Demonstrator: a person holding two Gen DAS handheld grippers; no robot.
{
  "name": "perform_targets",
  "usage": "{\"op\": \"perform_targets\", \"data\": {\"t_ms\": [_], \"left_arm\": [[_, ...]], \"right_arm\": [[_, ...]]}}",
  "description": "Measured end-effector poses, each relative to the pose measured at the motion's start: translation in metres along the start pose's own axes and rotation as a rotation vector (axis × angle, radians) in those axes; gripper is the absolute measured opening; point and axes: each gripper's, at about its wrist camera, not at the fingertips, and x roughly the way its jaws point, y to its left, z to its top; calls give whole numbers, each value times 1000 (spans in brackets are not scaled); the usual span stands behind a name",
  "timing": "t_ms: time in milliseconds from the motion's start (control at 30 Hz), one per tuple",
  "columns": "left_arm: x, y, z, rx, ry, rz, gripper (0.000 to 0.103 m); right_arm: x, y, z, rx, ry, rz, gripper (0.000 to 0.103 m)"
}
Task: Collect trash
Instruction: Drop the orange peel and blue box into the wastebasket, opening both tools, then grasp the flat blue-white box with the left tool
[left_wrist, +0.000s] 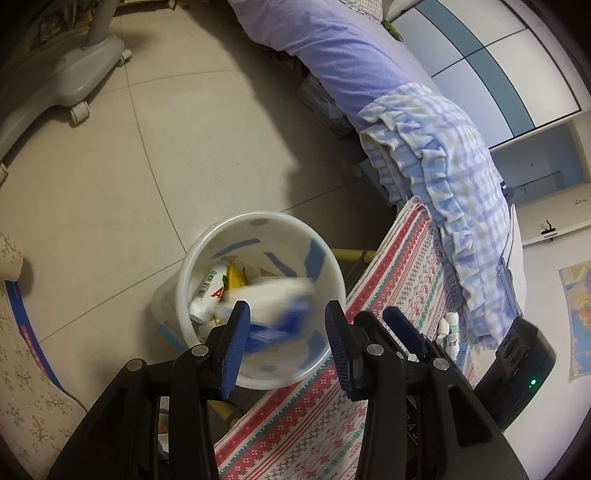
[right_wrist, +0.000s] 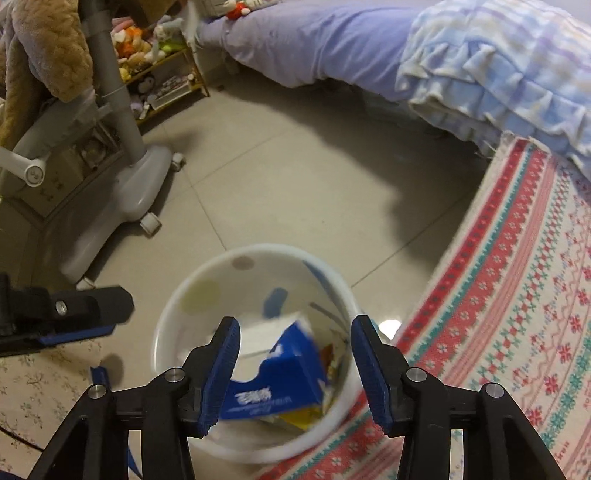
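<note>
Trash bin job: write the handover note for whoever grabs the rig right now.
Left tool: open, empty, above the bin.
Right tool: open, empty, also above the bin.
White bin stands on the floor tiles at the patterned cloth's edge.
Done: blue-and-white tissue box, blurred, is inside the bin with other wrappers.
Left: small white bottles lie on the cloth by the checked blanket; check whether they are trash.

Readable print in the bin
A white wrapper (left_wrist: 208, 295) bore a red "A" beside a barcode; the blue box's (right_wrist: 280, 373) white lettering was too blurred.
</note>
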Motion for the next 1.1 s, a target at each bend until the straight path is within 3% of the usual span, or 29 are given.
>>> {"op": "perform_targets", "data": {"t_ms": [233,433,600,700,800,967,1100], "left_arm": [[0,-24,-8,42,6,-10,45],[4,-69,-27,120,21,-24,45],[12,-118,-57,226,8,11,45],[17,-149,-76,312,3,12,45],[26,-193,-106,460,4,2,45],[57,-257,-153,688,79,-5,47],[97,-301,-188,846,133,49,47]], "right_arm": [[-41,-42,-12,22,-3,-66,55],[-107,-93,-21,69,-44,-134,56],[-158,-144,-31,126,-74,-211,62],[-188,-183,-42,187,-94,-248,64],[-213,-230,-56,299,-120,-259,68],[-241,-283,-71,408,-138,-296,68],[-252,-306,-83,430,-132,-288,69]]}}
